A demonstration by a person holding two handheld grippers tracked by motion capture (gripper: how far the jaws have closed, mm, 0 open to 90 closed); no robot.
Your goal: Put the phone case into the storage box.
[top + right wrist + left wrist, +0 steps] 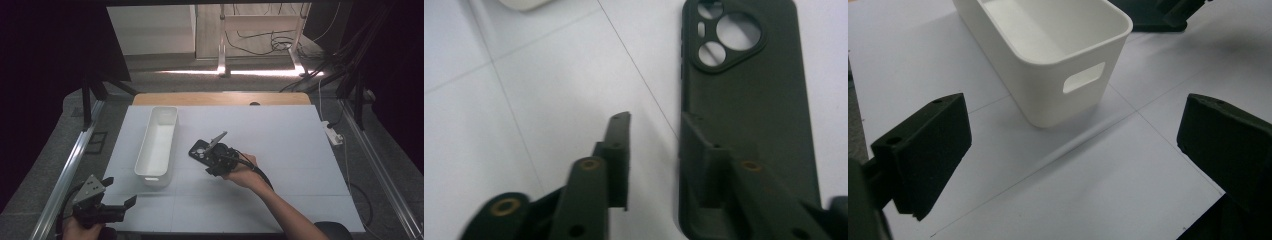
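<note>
The right gripper [654,150] hovers part-open over a dark phone case [749,115], cut off below. The left gripper [1068,150] gapes empty near the white bin [1048,50].

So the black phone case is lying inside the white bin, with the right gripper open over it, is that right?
Not quite. The black phone case lies flat on the table beside the white bin, not inside it; the high view shows this. The right gripper is indeed open over it.
</note>
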